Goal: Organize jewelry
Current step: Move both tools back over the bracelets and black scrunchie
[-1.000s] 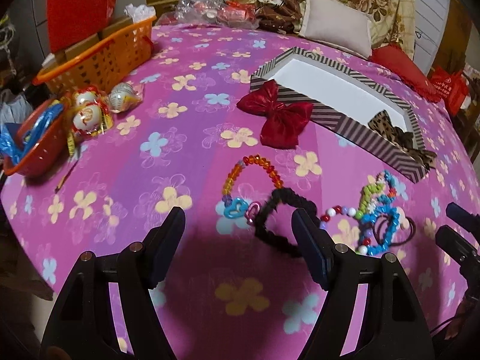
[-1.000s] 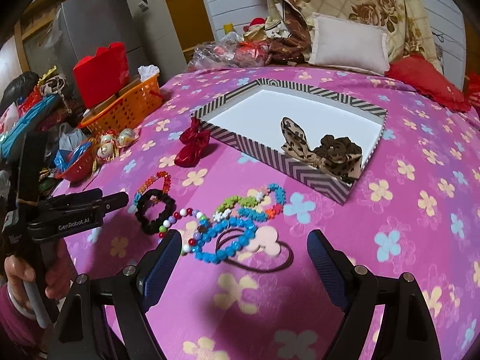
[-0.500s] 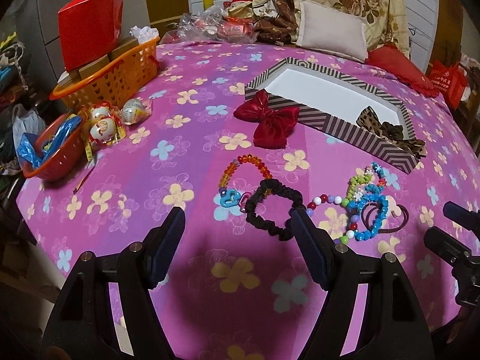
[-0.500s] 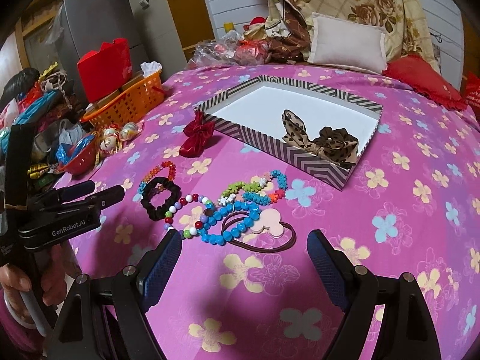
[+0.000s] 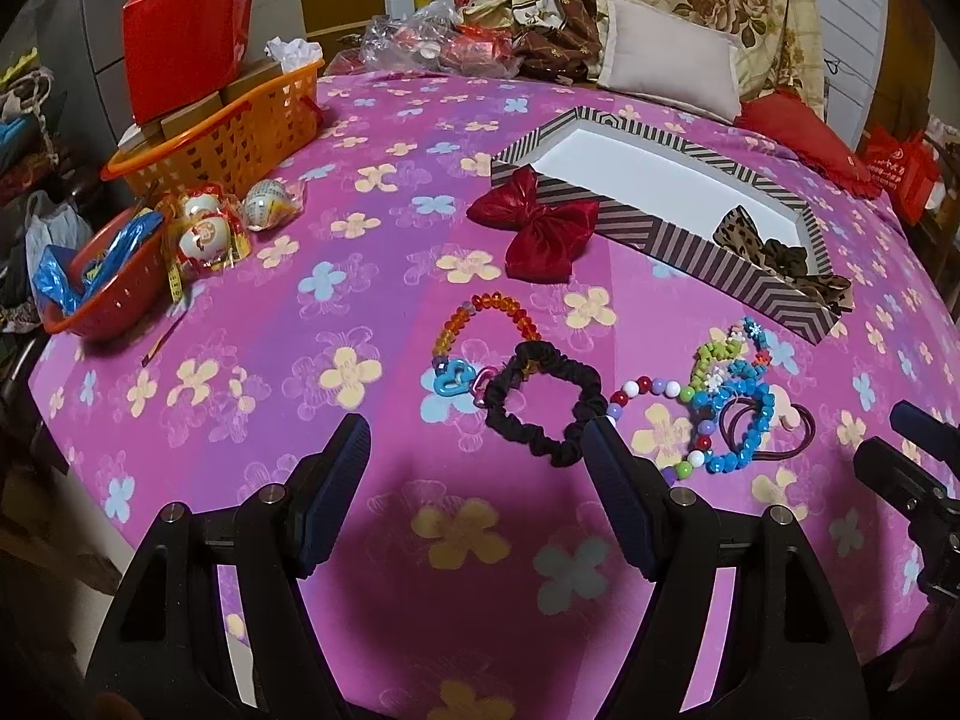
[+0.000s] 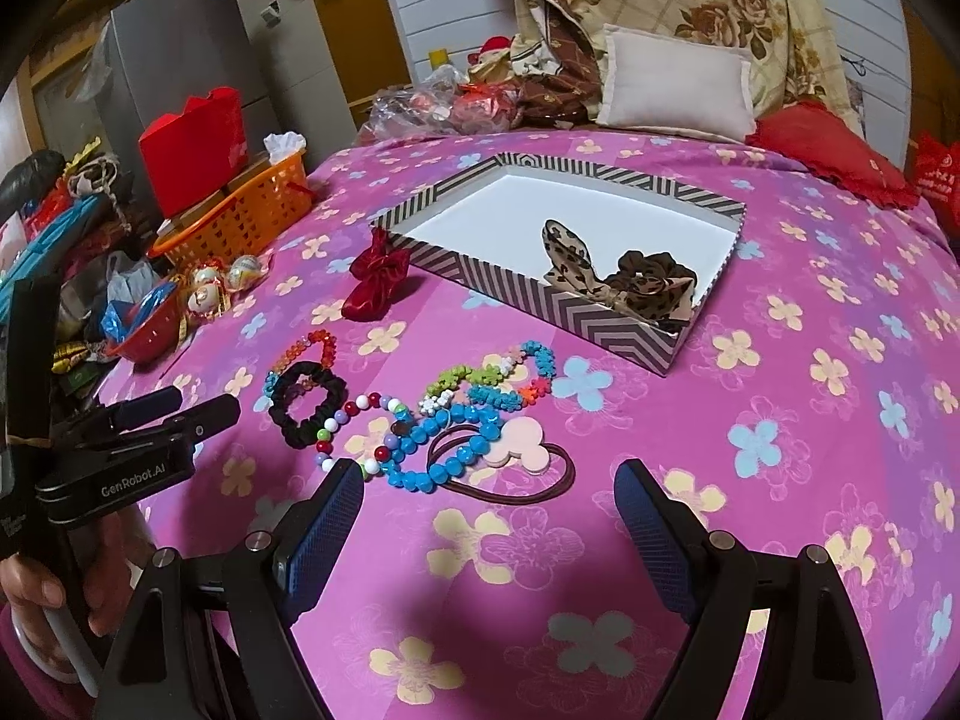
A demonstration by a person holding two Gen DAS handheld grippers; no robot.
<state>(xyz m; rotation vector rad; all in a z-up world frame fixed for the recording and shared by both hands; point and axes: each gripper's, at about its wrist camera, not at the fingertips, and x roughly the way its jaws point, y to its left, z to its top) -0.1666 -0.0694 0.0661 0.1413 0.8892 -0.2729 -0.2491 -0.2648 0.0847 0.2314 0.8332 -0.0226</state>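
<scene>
A striped box (image 5: pixel 678 240) (image 6: pixel 510 288) sits on the pink flowered cloth and holds a leopard bow (image 6: pixel 618 282). A red bow (image 5: pixel 540 228) (image 6: pixel 375 279) lies against its near left corner. In front lie an orange bead bracelet (image 5: pixel 486 324), a black scrunchie (image 5: pixel 543 405) (image 6: pixel 306 399), and a heap of coloured bead bracelets (image 5: pixel 726 396) (image 6: pixel 456 414) with a brown hair tie (image 6: pixel 510 474). My left gripper (image 5: pixel 477 456) is open and empty, just short of the scrunchie. My right gripper (image 6: pixel 489 498) is open and empty, just short of the heap.
An orange basket (image 5: pixel 234 126) with a red bag (image 5: pixel 180 36) stands at the far left. A red bowl (image 5: pixel 102 282) and wrapped ornaments (image 5: pixel 210 228) lie near the left edge. Pillows (image 6: pixel 678 84) and bags line the back.
Both grippers have drawn back and up from the jewelry, so more of the cloth shows. Both stay open. Nothing on the cloth has moved.
</scene>
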